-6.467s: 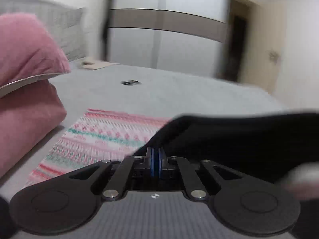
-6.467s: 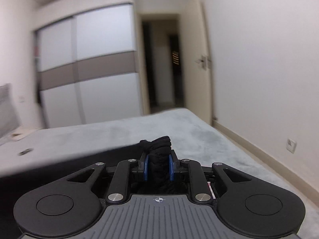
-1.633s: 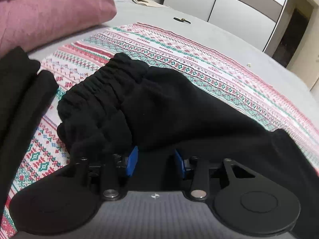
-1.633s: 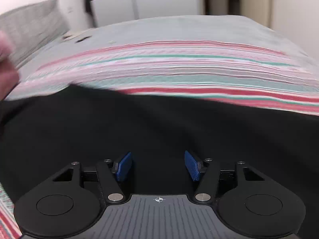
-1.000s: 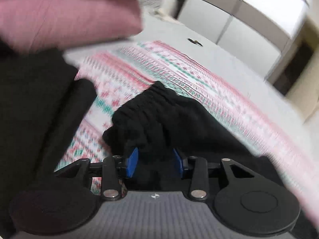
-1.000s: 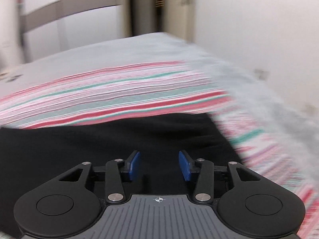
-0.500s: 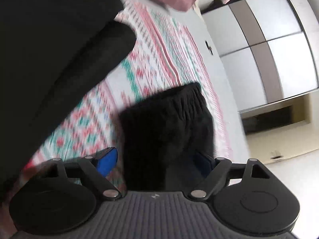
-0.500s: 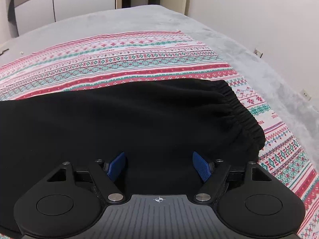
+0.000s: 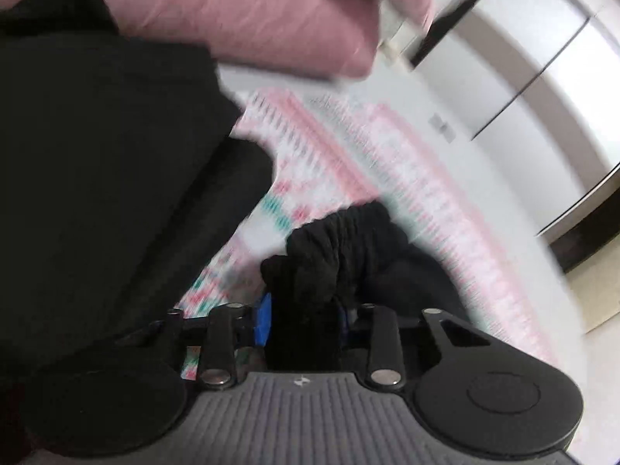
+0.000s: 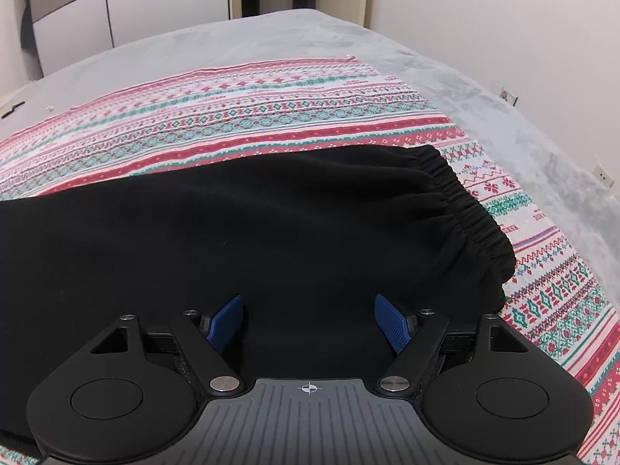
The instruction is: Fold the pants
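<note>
Black gripper — blue pads; silver screws

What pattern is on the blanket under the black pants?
Red, green and white Nordic-style stripes on the blanket, clearest in the right wrist view.

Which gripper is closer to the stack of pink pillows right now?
Left. The left gripper, clamping the black pants, faces the pink pillows; the right gripper view shows none.

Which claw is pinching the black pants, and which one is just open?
The left claw is pinching the black pants, fabric bunched between its blue pads. The right claw is wide open above them.
</note>
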A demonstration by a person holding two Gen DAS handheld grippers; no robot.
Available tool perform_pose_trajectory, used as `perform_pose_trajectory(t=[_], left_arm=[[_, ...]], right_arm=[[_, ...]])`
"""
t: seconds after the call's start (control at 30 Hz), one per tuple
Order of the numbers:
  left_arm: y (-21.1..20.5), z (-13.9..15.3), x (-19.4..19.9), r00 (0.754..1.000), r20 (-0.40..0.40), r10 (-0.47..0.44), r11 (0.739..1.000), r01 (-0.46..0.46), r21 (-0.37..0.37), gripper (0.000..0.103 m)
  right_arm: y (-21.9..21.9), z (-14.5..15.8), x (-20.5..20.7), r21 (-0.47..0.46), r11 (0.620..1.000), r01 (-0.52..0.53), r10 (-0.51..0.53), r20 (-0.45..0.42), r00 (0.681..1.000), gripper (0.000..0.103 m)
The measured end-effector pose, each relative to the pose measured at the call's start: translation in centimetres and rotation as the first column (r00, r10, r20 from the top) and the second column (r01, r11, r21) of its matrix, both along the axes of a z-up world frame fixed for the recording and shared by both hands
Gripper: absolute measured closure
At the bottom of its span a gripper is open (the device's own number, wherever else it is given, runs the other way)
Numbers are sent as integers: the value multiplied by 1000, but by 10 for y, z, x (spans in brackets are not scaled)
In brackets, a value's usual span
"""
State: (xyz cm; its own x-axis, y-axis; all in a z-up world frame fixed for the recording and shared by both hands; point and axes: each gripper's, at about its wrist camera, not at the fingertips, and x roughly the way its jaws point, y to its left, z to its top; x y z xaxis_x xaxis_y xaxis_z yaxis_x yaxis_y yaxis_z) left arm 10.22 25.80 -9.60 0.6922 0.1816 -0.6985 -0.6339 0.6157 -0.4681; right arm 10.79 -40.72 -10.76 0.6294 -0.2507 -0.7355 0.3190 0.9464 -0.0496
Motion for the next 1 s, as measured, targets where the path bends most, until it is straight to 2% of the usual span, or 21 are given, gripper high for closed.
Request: perform_pose_trajectory(t=[0.07,0.1,0.2,0.23,0.3,0.37,0.43,0.5,0.57,0.63,0.7,0.77,0.8,0.83,0.9,0.93,1.0], left_arm=[[5,6,-1,999,4,31,1000,-31,1,21],[8,14,-7,997,37,67,998,-68,9,19],[3,45,-26,986,122,111,978,-130,161,12],[-1,53,-29,984,147,105,972,-132,192,11],[-13,60,-28,982,180,57,976,-93,195,11],[-38,63,-18,981,190,-34,974,-10,226,10],[-76,61,-2,972,151,-179,945,127,303,2],[-117,54,16,940,72,-334,887,288,360,1],[-149,46,28,901,6,-435,827,396,398,1],[-165,36,34,883,-46,-467,799,443,407,1],[-171,18,45,871,-119,-477,793,485,368,1],[-167,1,51,878,-175,-446,823,479,306,1],[-165,-9,54,879,-203,-432,835,475,279,1],[-163,-13,57,877,-208,-433,829,478,290,1],[-169,-10,58,874,-238,-424,798,484,358,1],[-171,-8,58,874,-243,-422,792,485,370,1],[-169,-9,55,871,-234,-432,800,490,345,1]], right_arm=[[-5,1,-1,13,1000,-3,3,3,1000,27],[-7,1,-2,17,1000,-3,3,5,1000,27],[-16,5,-6,52,999,6,-7,15,1000,27],[-20,9,-8,66,998,18,-20,23,1000,27],[-29,22,-18,108,992,71,-79,72,994,26],[-36,37,-29,188,976,113,-142,146,979,26],[-29,44,-29,225,972,64,-108,192,975,26],[-11,42,-20,206,978,-33,-4,177,984,26],[14,30,-9,150,982,-113,98,107,989,26],[39,18,-2,33,978,-207,207,16,978,27],[48,5,-1,-51,968,-247,243,-76,967,25],[34,6,-4,-25,975,-222,219,-78,973,23],[20,8,-6,4,987,-160,159,-77,984,23],[5,10,-9,15,995,-96,97,-76,992,23],[-24,12,-18,57,998,-37,40,-55,998,24],[-36,13,-23,93,995,-25,29,-38,999,27],[-53,19,-32,112,993,32,-31,-17,999,56]])
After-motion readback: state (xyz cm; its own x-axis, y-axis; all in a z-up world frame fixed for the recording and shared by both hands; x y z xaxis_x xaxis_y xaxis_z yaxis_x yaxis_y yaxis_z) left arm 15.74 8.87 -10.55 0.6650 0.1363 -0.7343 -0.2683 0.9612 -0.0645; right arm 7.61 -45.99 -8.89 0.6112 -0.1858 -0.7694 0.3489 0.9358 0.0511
